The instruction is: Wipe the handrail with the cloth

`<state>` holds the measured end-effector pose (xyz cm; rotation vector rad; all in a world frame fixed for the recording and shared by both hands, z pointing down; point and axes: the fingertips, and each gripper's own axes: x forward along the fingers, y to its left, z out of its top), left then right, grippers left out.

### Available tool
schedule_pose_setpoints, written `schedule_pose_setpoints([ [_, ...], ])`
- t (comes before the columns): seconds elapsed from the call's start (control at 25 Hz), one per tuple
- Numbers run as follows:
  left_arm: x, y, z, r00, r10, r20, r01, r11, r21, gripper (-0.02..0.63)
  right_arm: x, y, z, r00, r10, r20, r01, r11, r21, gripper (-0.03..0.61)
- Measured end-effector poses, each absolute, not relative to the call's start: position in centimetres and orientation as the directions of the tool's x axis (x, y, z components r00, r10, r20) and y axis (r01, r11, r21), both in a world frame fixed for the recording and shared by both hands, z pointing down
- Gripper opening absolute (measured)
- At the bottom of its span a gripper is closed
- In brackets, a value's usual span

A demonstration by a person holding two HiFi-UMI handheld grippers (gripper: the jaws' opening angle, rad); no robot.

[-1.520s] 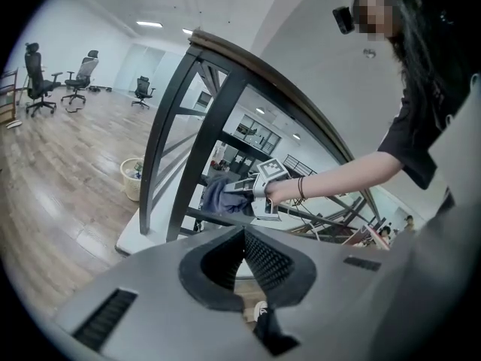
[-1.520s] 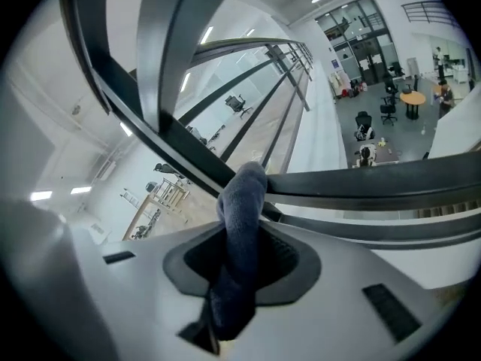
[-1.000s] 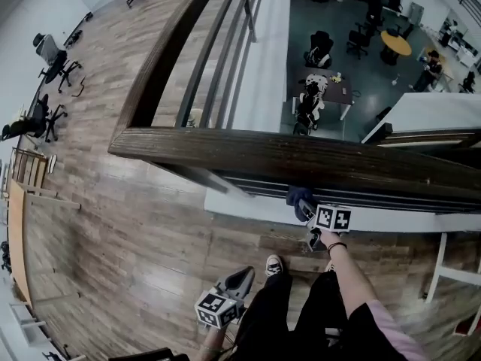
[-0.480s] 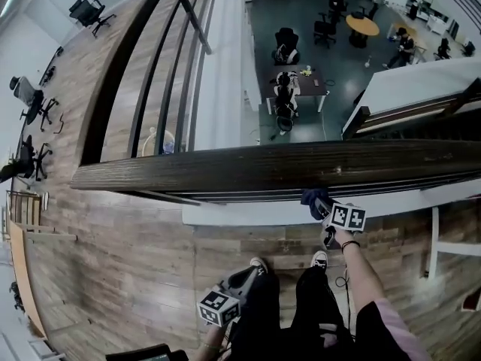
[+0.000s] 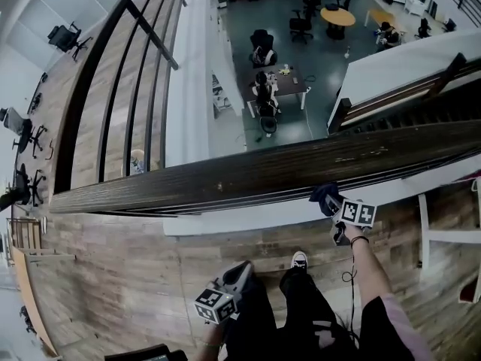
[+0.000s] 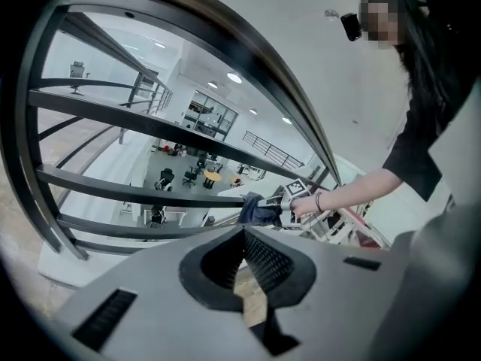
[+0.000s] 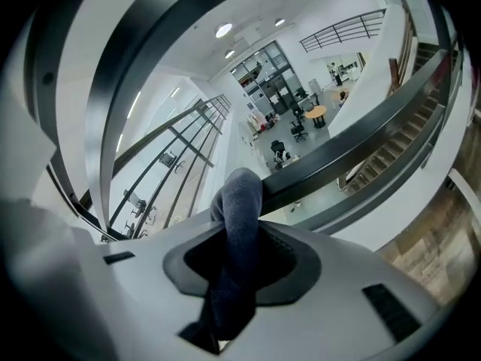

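Observation:
A dark wooden handrail (image 5: pixel 225 180) runs across the head view from lower left to upper right, above thin metal rails. My right gripper (image 5: pixel 331 204) is shut on a dark blue cloth (image 5: pixel 325 195), held just below the handrail's near edge. In the right gripper view the cloth (image 7: pixel 239 239) bulges up between the jaws toward the rail (image 7: pixel 353 145). My left gripper (image 5: pixel 239 273) hangs low by the person's legs, shut with nothing in it. In the left gripper view the cloth (image 6: pixel 257 210) and the right gripper (image 6: pixel 279 201) show beside the railing bars (image 6: pixel 150 130).
Beyond the railing lies a drop to a lower floor with desks and office chairs (image 5: pixel 263 89). A staircase (image 5: pixel 421 89) descends at the right. Wooden plank flooring (image 5: pixel 113 277) is underfoot. A white frame (image 5: pixel 443 235) stands at the right.
The head view has swung, so the handrail now slants up to the right. My right gripper with the cloth has shifted slightly right along the rail. The left gripper stays low.

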<state>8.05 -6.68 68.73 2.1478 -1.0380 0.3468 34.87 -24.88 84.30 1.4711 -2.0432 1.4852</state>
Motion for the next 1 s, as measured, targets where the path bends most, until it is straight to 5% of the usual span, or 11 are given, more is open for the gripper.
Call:
schedule_pose_setpoints([
  [0.32, 16.1, -7.6, 68.9, 0.665, -0.516, 0.54, -0.747, -0.46, 0.48, 0.0, 48.5, -26.7, 83.8, -0.377, -0.632, 0.677, -0.827, -0.099, -0.553, 0.092],
  [1.0, 19.7, -9.1, 69.1, 0.659, -0.508, 0.554, -0.752, -0.463, 0.47, 0.0, 66.3, -25.4, 84.6, -0.166, -0.638, 0.752, -0.867, -0.269, -0.42, 0.092],
])
